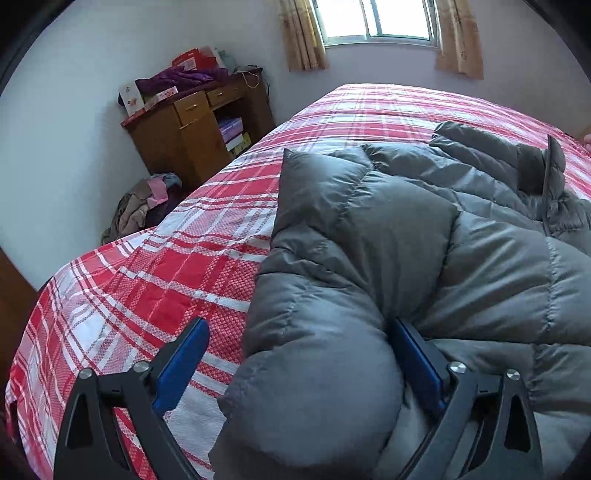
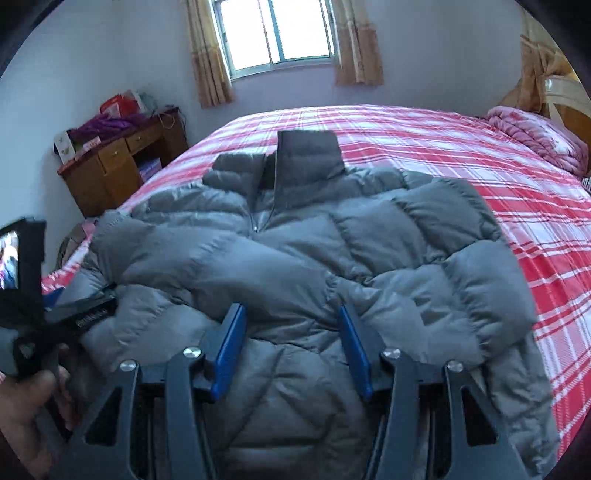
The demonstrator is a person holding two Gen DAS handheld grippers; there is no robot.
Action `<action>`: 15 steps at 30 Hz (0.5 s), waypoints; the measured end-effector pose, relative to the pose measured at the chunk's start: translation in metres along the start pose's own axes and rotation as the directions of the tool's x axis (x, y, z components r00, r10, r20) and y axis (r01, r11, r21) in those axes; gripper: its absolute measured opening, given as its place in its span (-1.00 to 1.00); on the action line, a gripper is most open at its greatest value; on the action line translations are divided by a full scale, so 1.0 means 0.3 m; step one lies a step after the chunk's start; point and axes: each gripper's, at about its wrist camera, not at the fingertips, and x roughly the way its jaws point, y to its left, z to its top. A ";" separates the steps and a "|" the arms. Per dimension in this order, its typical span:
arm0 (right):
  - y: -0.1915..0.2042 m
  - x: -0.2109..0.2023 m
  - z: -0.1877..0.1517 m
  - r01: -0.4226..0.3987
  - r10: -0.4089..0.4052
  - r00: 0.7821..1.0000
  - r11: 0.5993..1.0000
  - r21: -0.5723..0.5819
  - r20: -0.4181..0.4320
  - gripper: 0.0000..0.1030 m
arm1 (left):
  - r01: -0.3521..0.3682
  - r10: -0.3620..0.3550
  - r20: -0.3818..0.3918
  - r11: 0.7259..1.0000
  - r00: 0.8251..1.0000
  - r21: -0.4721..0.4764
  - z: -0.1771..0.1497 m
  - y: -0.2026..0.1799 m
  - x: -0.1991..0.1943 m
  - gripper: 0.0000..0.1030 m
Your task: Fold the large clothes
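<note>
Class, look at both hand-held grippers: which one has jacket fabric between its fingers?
The left hand-held gripper: a grey jacket fold bulges between its open fingers. The right hand-held gripper merely hovers above.

- Grey puffer jacket (image 2: 303, 258): hem cut off by bottom edge, right wrist view.
- Left gripper (image 2: 48, 314): blurred there; jaw state unreadable.
- Small screen (image 2: 9, 258): content illegible.

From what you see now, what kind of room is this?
Most likely a home bedroom: a bed under a red plaid sheet, a wooden cabinet piled with things, and a curtained window.
</note>
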 end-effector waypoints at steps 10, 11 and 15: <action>0.004 0.059 -0.025 0.032 -0.033 0.997 0.999 -0.019 -0.066 0.09 | -0.015 0.015 -0.025 1.000 1.000 0.011 0.006 -0.017 0.031 0.98; 0.010 0.063 -0.027 0.040 -0.042 0.997 0.999 -0.027 -0.071 0.09 | -0.017 0.017 -0.025 1.000 1.000 0.012 0.005 -0.020 0.032 0.98; 0.023 0.072 -0.031 0.072 -0.077 0.993 0.996 -0.058 -0.086 0.09 | -0.022 0.022 -0.025 1.000 0.999 0.015 0.005 -0.024 0.036 0.98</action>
